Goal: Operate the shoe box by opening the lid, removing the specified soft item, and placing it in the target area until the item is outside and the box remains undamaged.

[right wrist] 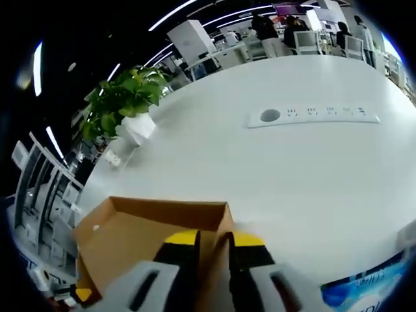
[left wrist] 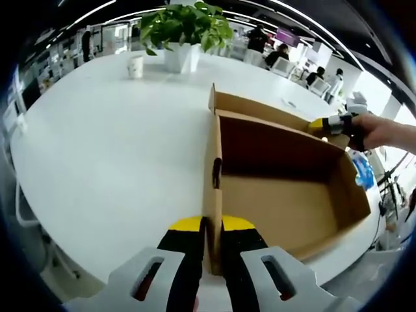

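An open brown cardboard shoe box (left wrist: pixel 279 195) lies on the white table (left wrist: pixel 97 149); the inside that shows is bare cardboard. My left gripper (left wrist: pixel 212 224) is shut on the box's near side wall, the cardboard edge pinched between its yellow-tipped jaws. At the far corner, a hand (left wrist: pixel 383 133) holds my right gripper (left wrist: pixel 325 125) against the opposite wall. In the right gripper view, my right gripper (right wrist: pixel 216 237) is shut on that wall's top edge, with the box (right wrist: pixel 123 240) opening to the left. A blue-and-white soft packet (right wrist: pixel 364 286) lies on the table beside it, outside the box (left wrist: pixel 364 172).
A potted plant (left wrist: pixel 185 29) in a white pot and a paper cup (left wrist: pixel 135 66) stand at the table's far side. A white power strip (right wrist: pixel 312 116) is set into the tabletop. People sit at desks in the background. The table edge runs close below the box.
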Tool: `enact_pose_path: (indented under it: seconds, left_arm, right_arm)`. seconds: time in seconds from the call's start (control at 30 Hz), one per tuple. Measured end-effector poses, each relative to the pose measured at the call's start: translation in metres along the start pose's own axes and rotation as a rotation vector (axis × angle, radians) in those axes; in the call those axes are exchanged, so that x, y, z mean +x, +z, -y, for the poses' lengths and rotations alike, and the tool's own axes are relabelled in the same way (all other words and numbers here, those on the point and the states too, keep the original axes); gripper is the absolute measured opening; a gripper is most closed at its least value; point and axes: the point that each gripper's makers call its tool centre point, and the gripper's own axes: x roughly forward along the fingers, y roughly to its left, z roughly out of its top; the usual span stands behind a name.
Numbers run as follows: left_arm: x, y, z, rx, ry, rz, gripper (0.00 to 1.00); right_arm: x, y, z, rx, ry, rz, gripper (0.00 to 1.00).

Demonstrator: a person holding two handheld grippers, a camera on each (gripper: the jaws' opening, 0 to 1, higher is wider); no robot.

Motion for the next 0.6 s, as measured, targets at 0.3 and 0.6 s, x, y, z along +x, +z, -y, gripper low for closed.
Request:
enact_pose_path:
  seconds: [0.3, 0.6]
  left_arm:
    - [0.000, -0.001, 0.000, 0.008, 0.001, -0.001, 0.06]
    - [-0.001, -0.002, 0.001, 0.024, 0.002, 0.001, 0.05]
  right_arm:
    - [-0.004, 0.001, 0.002, -0.022, -0.045, -0.008, 0.06]
    - [-0.016, 0.010, 0.001, -0.003, -0.061, 0.012, 0.02]
